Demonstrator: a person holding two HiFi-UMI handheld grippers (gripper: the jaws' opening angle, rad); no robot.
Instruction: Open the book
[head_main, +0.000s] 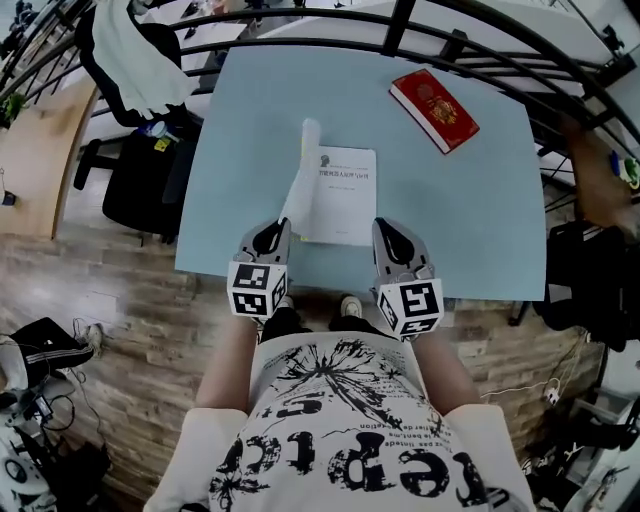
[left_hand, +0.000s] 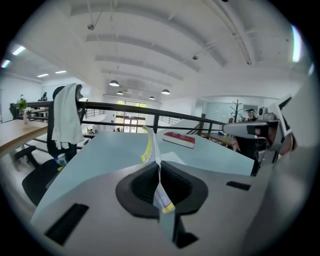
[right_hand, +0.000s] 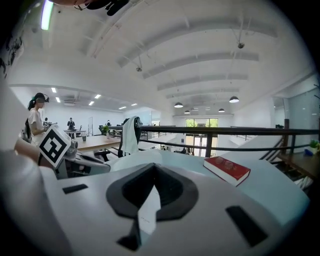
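Note:
A white book (head_main: 342, 196) lies in the middle of the light blue table (head_main: 480, 230). Its front cover (head_main: 300, 185) is lifted up along the book's left side. My left gripper (head_main: 272, 232) is shut on the near edge of that cover, and the thin yellow-striped cover (left_hand: 149, 146) stands on edge between its jaws (left_hand: 159, 167). My right gripper (head_main: 392, 232) is at the book's near right corner. Its jaws (right_hand: 151, 172) are closed with a thin white sheet (right_hand: 146, 212) between them.
A red book (head_main: 434, 109) lies at the table's far right, also the red book (right_hand: 227, 169) ahead of the right gripper. A black chair with a white garment (head_main: 135, 60) stands at the far left. A dark railing (head_main: 420, 30) runs behind the table.

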